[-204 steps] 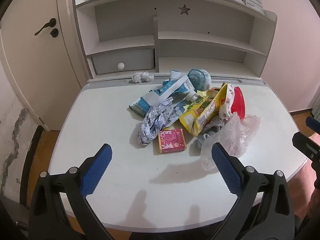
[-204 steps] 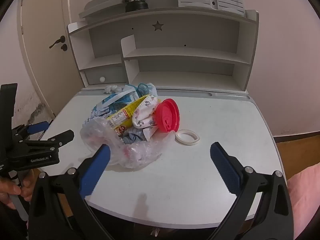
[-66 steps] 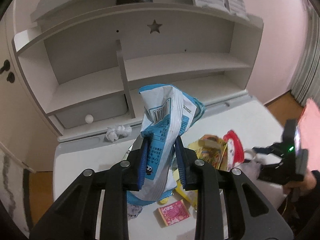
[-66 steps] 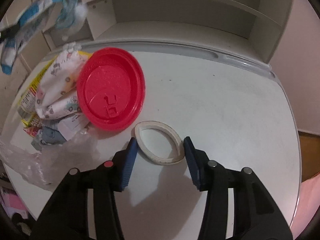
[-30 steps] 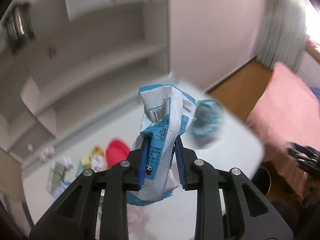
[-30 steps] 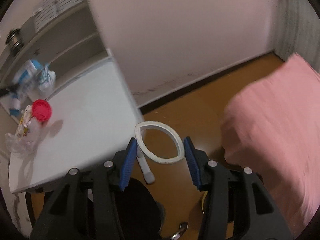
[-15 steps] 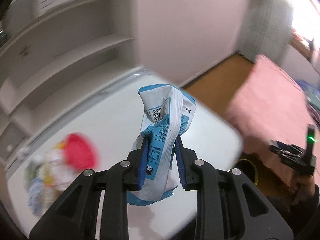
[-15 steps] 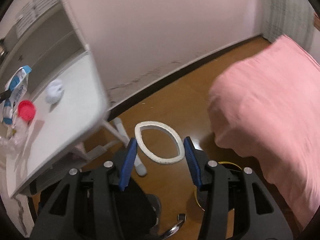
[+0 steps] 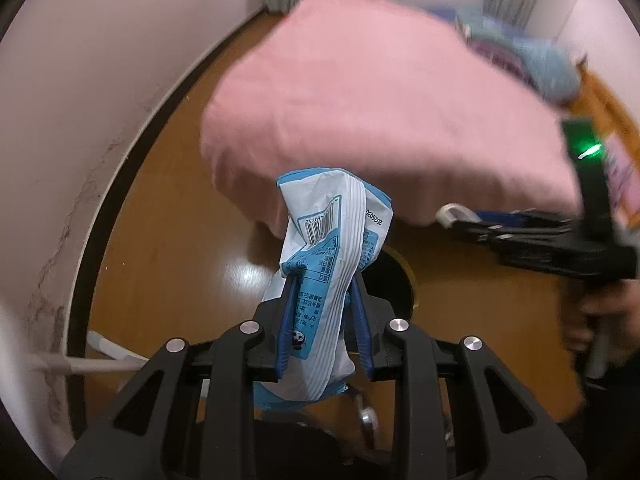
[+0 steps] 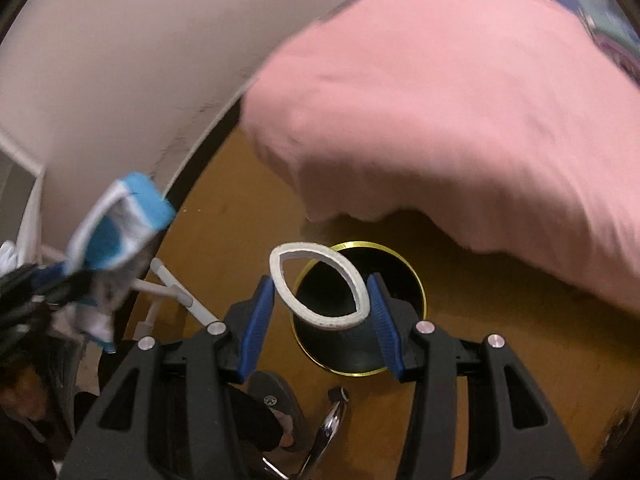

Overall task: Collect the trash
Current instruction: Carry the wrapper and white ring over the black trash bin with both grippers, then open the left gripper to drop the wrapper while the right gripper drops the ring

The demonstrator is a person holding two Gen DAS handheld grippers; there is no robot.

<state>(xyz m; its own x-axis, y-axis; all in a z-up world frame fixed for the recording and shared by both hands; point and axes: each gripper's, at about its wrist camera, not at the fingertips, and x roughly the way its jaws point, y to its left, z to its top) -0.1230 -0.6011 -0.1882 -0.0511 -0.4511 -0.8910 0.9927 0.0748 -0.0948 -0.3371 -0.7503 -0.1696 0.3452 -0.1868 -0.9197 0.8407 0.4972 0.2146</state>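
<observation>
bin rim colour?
Gold or yellow band round the black bin, clearest in the right wrist view, below the white ring in the right gripper.

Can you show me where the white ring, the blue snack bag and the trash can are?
white ring (image 10: 357, 280): right wrist view, its right band.
blue snack bag (image 9: 320, 280): left wrist view, printed middle.
trash can (image 10: 414, 276): right wrist view, gold rim.

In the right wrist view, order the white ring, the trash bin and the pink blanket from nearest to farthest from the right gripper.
1. White ring: pinched in the right gripper jaws.
2. Trash bin: on the floor, directly below.
3. Pink blanket: beyond the bin, upper right.
</observation>
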